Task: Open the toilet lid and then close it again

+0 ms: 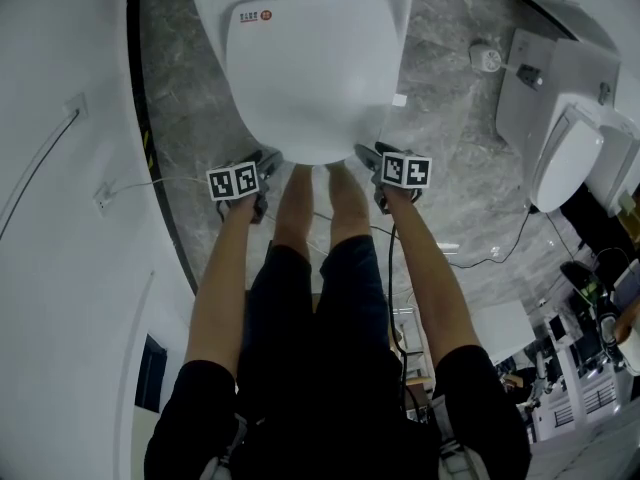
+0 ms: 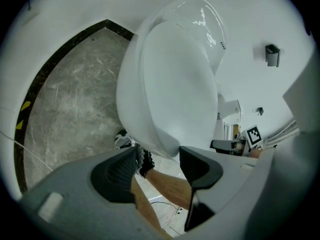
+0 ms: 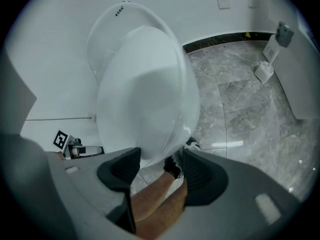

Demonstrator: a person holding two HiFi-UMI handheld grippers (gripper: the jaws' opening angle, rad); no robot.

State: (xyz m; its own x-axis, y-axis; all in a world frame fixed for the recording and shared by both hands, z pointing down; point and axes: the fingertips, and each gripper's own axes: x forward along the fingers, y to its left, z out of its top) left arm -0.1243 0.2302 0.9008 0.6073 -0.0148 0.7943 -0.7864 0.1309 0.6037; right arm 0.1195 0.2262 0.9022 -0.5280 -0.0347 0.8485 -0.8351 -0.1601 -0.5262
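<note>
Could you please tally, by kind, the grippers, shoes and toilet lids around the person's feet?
Grippers: 2 (left gripper, right gripper)
Shoes: 2 (near shoe, far shoe)
Toilet lid: 1
Total: 5

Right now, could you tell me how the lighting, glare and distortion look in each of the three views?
Head view: strong fisheye bows the walls; the lid is evenly lit, the person's clothes nearly black. Left gripper view: black corners, sharp glare streaks on the toilet behind the lid. Right gripper view: black corners too, a light's reflection on the floor.
</note>
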